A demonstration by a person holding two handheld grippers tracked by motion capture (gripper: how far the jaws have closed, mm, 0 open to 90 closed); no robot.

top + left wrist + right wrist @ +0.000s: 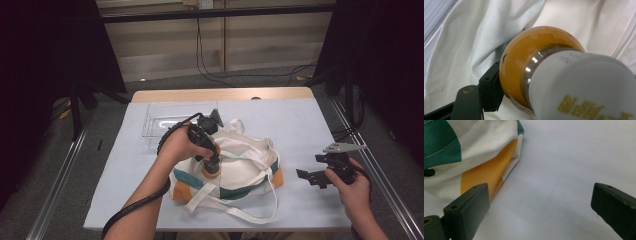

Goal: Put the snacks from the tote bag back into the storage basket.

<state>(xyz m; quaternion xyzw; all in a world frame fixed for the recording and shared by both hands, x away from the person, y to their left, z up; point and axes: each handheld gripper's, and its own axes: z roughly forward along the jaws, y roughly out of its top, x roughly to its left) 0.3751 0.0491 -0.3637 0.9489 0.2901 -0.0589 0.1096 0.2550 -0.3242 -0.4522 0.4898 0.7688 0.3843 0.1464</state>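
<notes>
While your left gripper [212, 167] points down over the middle of the tote bag [240, 167], its jaws are clamped on a small bottle [541, 75] with an orange-yellow rounded body and a white cap [584, 87]. Seen along the left gripper, one black jaw presses the bottle's side at lower left, and the capped end faces the camera, bearing blurred yellow lettering that cannot be read. Directly behind the bottle lies the white cloth of the bag, folded and creased; whether the bottle touches that cloth cannot be told. From above, the bottle's orange body shows just under your left hand [182, 146], over the bag's white upper panel.

Outward from the left gripper, the tote bag lies flat on the desk [300, 125], white with green bands and orange corners, its long white straps [250, 212] looping toward you and a second loop lying on the far side. Beyond the left gripper, on its far side and toward your left, a clear plastic tray [155, 122] sits on the desk's pale covering, close to the bag.

Your right gripper [306, 176] rests well apart from the left gripper, to the right of the bag, with its jaws spread wide and nothing between them. Along its jaws you see bare desk surface ahead and, off to one side, the bag's orange corner [486, 175] beside the nearer jaw. Your right hand [352, 187] holds the gripper body low over the desk.
</notes>
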